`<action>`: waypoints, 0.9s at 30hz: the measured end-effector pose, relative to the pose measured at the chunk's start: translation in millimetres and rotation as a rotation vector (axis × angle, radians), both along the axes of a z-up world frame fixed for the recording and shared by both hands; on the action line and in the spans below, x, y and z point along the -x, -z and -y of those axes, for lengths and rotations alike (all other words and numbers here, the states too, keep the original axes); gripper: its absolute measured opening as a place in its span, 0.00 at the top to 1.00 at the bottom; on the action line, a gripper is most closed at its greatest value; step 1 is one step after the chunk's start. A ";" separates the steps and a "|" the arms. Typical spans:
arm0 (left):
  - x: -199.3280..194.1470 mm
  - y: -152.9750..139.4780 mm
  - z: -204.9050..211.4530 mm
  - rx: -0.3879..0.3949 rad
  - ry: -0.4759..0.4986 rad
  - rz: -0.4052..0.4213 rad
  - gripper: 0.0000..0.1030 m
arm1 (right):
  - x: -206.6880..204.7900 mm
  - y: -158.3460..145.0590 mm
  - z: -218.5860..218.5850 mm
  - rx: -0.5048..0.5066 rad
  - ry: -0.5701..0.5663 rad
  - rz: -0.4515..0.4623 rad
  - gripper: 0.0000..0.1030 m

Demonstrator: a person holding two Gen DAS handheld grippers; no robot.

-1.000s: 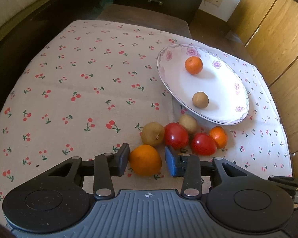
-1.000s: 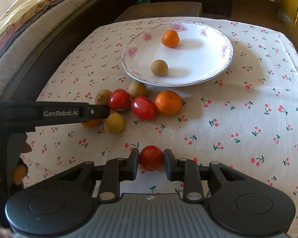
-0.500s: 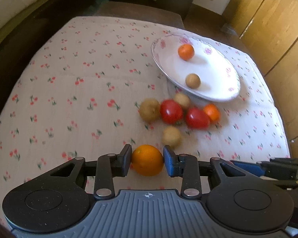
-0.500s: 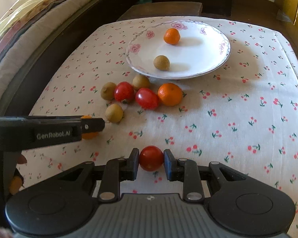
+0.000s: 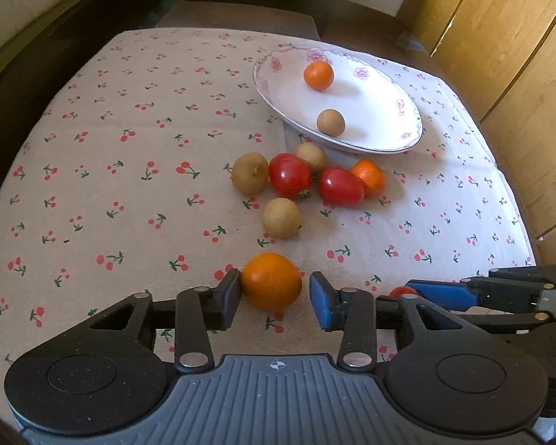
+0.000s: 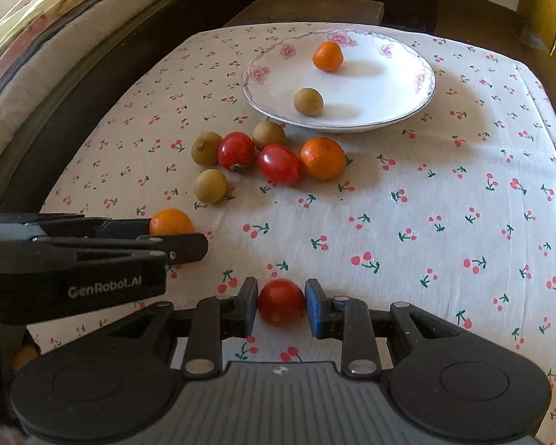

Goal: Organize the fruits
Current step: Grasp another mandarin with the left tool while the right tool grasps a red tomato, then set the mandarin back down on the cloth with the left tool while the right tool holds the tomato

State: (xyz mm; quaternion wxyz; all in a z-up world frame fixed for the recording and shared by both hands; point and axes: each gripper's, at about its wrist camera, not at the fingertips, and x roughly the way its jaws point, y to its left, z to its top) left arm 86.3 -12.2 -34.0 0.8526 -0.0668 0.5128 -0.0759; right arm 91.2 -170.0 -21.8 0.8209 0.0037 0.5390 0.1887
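A large orange point(image 5: 270, 281) lies on the cherry-print cloth between the jaws of my left gripper point(image 5: 276, 294). The jaws are opening: the black pad still touches the orange, while the blue pad stands clear of it. My right gripper point(image 6: 281, 306) is shut on a red tomato point(image 6: 281, 302) low over the cloth's near part. A white flowered plate point(image 5: 370, 89) at the back holds a small orange point(image 5: 318, 75) and a brown round fruit point(image 5: 330, 122). In front of it lie two tomatoes point(image 5: 290, 175), an orange point(image 5: 368, 178) and three brown fruits point(image 5: 281, 217).
Wooden cabinet doors point(image 5: 500, 55) stand to the right of the table. A cushioned bench point(image 6: 37, 74) runs along its left side. The left gripper's body point(image 6: 92, 252) lies close to the left of my right gripper. Bare cloth point(image 6: 444, 204) spreads to the right.
My left gripper shut on the large orange, drew it toward the near edge away from the fruit cluster, and has now spread its jaws off it. The right gripper kept still with its tomato.
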 end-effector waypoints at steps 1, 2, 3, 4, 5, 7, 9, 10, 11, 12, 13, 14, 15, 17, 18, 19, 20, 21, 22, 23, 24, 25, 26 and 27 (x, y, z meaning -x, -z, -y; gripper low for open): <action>-0.4 0.2 -1.0 0.007 -0.006 -0.003 0.46 | 0.0 -0.1 -0.5 0.001 -0.002 -0.001 0.70; -0.9 0.5 -2.3 0.013 -0.012 -0.004 0.43 | 0.4 -0.6 -0.6 0.000 -0.003 0.000 0.69; -2.0 1.2 -2.7 0.015 -0.019 -0.007 0.42 | 0.2 -0.7 -0.8 -0.001 -0.003 -0.002 0.68; -2.3 1.0 -3.5 0.018 -0.024 -0.010 0.42 | -0.1 -0.9 -0.8 -0.001 -0.003 -0.002 0.68; -2.9 1.0 -3.8 0.021 -0.028 -0.010 0.41 | -0.6 -1.3 -0.8 0.001 0.001 0.000 0.68; -5.0 1.4 -4.0 0.027 -0.034 -0.011 0.41 | -1.1 -2.2 -0.1 0.005 0.004 0.000 0.68; -6.3 1.2 -3.4 0.029 -0.038 -0.010 0.44 | -1.2 -2.0 -0.7 0.017 0.006 0.006 0.68; -6.8 1.1 -2.1 0.023 -0.035 -0.010 0.45 | -0.9 -1.5 -1.1 0.025 0.005 0.008 0.68; -6.8 1.1 -0.7 0.018 -0.031 -0.010 0.45 | -0.4 -1.4 -2.0 0.031 0.001 0.012 0.68; -6.5 1.0 0.8 0.011 -0.026 -0.008 0.48 | 0.6 -1.7 -2.7 0.036 -0.002 0.014 0.68; -5.8 0.6 2.5 -0.003 -0.019 -0.005 0.50 | 1.2 -1.9 -2.9 0.038 -0.004 0.015 0.69; -5.2 0.5 3.5 -0.013 -0.014 -0.004 0.54 | 1.6 -1.8 -2.6 0.038 -0.002 0.017 0.71; -4.1 0.4 3.6 -0.020 -0.011 -0.004 0.58 | 2.2 -2.0 -2.1 0.040 0.000 0.021 0.73; -2.3 0.3 1.6 -0.020 -0.012 -0.007 0.57 | 3.1 -2.9 -0.5 0.045 0.005 0.027 0.73; -0.8 0.1 0.7 -0.020 -0.014 -0.009 0.57 | 3.8 -3.9 1.1 0.041 0.010 0.027 0.74; 0.9 -0.3 0.4 -0.023 -0.015 -0.009 0.57 | 4.5 -5.0 2.3 0.036 0.014 0.028 0.74; 1.9 -0.7 0.4 -0.025 -0.015 -0.010 0.58 | 5.2 -6.3 3.0 0.033 0.017 0.030 0.74; 2.6 -1.1 0.7 -0.023 -0.015 -0.012 0.58 | 5.9 -7.8 3.3 0.030 0.020 0.031 0.74; 3.9 -1.9 1.0 -0.018 -0.015 -0.013 0.58 | 6.8 -9.3 3.3 0.026 0.022 0.033 0.74; 5.2 -3.4 1.4 -0.014 -0.013 -0.013 0.58 | 7.7 -11.1 3.6 0.022 0.023 0.036 0.74; 6.2 -5.1 2.0 -0.011 -0.012 -0.010 0.58 | 8.8 -13.3 3.3 0.019 0.023 0.040 0.74; 6.8 -7.3 2.6 -0.009 -0.010 -0.006 0.58 | 9.7 -15.5 3.0 0.016 0.023 0.043 0.74; 7.6 -10.2 3.4 -0.009 -0.009 0.001 0.58 | 10.1 -17.7 3.2 0.013 0.025 0.047 0.75; 8.0 -12.6 4.1 -0.009 -0.009 0.007 0.58 | 10.2 -20.0 3.6 0.010 0.026 0.050 0.77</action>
